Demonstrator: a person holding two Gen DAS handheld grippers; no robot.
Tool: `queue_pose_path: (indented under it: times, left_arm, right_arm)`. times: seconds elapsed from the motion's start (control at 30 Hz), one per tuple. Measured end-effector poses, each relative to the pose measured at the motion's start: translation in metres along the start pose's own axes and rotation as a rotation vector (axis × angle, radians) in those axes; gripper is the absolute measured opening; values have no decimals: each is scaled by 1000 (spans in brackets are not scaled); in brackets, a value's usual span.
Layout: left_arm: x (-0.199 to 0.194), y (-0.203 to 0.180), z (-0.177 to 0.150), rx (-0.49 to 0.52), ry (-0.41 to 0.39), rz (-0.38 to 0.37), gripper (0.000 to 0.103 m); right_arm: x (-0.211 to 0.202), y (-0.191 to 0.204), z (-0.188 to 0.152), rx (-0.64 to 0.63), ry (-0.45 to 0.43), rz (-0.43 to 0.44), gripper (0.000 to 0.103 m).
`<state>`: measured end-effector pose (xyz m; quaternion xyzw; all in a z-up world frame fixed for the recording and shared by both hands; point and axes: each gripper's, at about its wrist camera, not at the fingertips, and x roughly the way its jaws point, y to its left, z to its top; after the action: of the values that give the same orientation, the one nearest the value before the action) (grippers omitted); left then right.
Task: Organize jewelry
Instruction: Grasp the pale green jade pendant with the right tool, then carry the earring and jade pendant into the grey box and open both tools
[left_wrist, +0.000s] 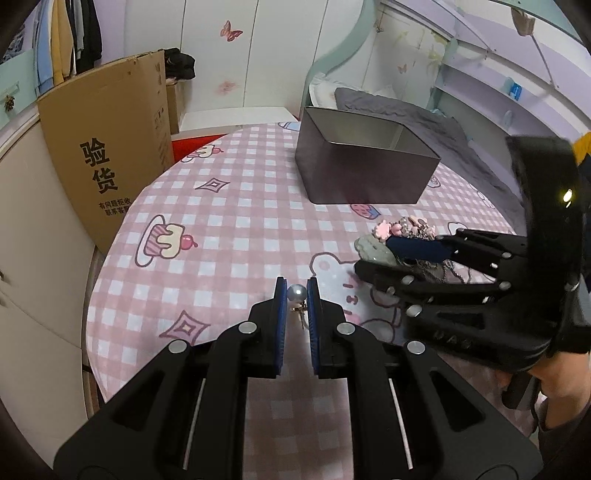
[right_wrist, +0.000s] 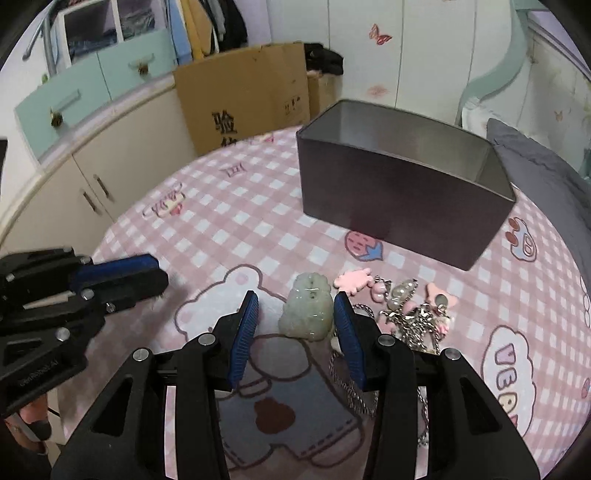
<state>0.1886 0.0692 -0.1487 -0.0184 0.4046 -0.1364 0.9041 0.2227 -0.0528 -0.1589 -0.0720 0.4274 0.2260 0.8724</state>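
The left gripper (left_wrist: 296, 295) has its fingers clenched on a pearl earring (left_wrist: 297, 294), the round bead pinched between the blue ribbed pads with a small gold fitting dangling below. In the left wrist view the open metal box (left_wrist: 364, 168) sits at about one o'clock from that grip, well apart across the counter (left_wrist: 229, 229). To finish this step well, I would carry the earring level over the near rim, lower it inside and only then let go; a smooth sphere held at two points may squirt out if the fingers twist or bump the wall, and the hanging fitting could snag on the rim.

The counter wears a soft pink-and-white checked cloth with cartoon prints, slightly rumpled, so small pieces may sink into its folds.

In the right wrist view, the right gripper (right_wrist: 295, 325) hangs with fingers released and nothing pressed between them; the pale green jade pendant (right_wrist: 307, 314) lies on the cloth in the gap, nearer the right finger. It looks glossy, lumpy and carved, with rounded edges, so a grip across its widest middle should hold best. Just beside it at three o'clock lies a tangle of silver chain (right_wrist: 417, 325) with pink charms (right_wrist: 352, 282), links looping under the right finger; closing carelessly could drag the chain along.

The box has thin, matte dark walls and a brushed pale interior, straight-sided with rounded corners.
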Motion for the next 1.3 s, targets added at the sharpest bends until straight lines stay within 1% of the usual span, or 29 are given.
queue_pose_path:
  times: [0.1,0.17,0.3,0.43,0.53,0.7,0.77,0.83,0.93,1.0,1.17,1.3]
  left_arm:
    - [3,1,5,-4,0,-12,11]
    - [4,2,8,-7,-2,-12,11]
    - [2,1,21,-4,-15,-40,11]
    - [-1,-5,37,5,-28,-90,11]
    - [-1,-11,48,1,-34,-133,11]
    - [3,-28,79,31,-41,-194,11]
    - [9,-34,93,43,-36,-204,11]
    - [18,-40,110,50,-21,-193,11]
    - [35,-44,130,40,14,-240,11]
    - [53,-47,141,41,51,-247,11]
    - [92,-50,156,36,124,-220,11]
    - [108,-49,157,34,155,-193,11]
  right_arm:
    - [5,6,2,-47,3,-35,39]
    - [6,6,3,-60,1,-44,26]
    - [4,1,3,-71,0,-23,26]
    - [-10,-9,2,-31,-19,42,26]
    - [-30,-17,7,-4,-58,97,26]
    - [-61,-40,24,42,-130,121,26]
    - [-70,-55,34,71,-155,121,26]
    - [-74,-66,42,88,-172,107,26]
    - [-72,-84,57,123,-181,101,26]
    - [-65,-95,66,141,-168,103,26]
    - [-46,-111,76,152,-129,107,26]
    - [-31,-112,81,137,-93,109,26]
